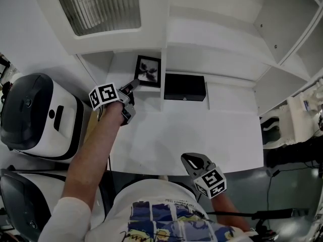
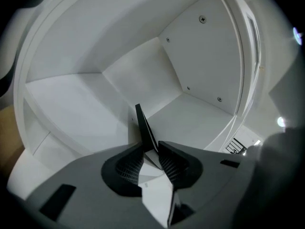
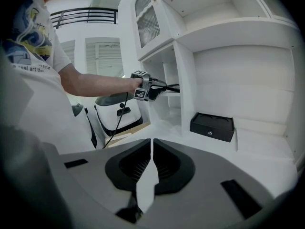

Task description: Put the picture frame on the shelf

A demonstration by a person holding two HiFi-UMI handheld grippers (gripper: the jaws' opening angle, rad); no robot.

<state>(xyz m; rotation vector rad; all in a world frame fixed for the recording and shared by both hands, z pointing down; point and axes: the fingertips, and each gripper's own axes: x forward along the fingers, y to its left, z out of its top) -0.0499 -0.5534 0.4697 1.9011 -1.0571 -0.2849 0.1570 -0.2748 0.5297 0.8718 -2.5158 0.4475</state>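
Observation:
The black picture frame [image 1: 149, 70] with a pale flower print stands upright in the left compartment of the white shelf unit [image 1: 121, 64], against the divider. My left gripper [image 1: 132, 92] reaches into that compartment at the frame's left edge. In the left gripper view the frame's thin edge [image 2: 143, 123] rises between the two jaws of the left gripper [image 2: 151, 149], which stand apart with white gaps beside it. My right gripper [image 1: 192, 161] hangs low near the person's body, away from the shelf. Its jaws [image 3: 151, 144] are together with nothing in them.
A black box [image 1: 184, 86] sits in the neighbouring compartment right of the divider [image 1: 163, 59], also visible in the right gripper view [image 3: 212, 126]. Two white-and-black appliances [image 1: 35, 115] stand on the floor at left. White shelves [image 1: 282, 39] rise at the right.

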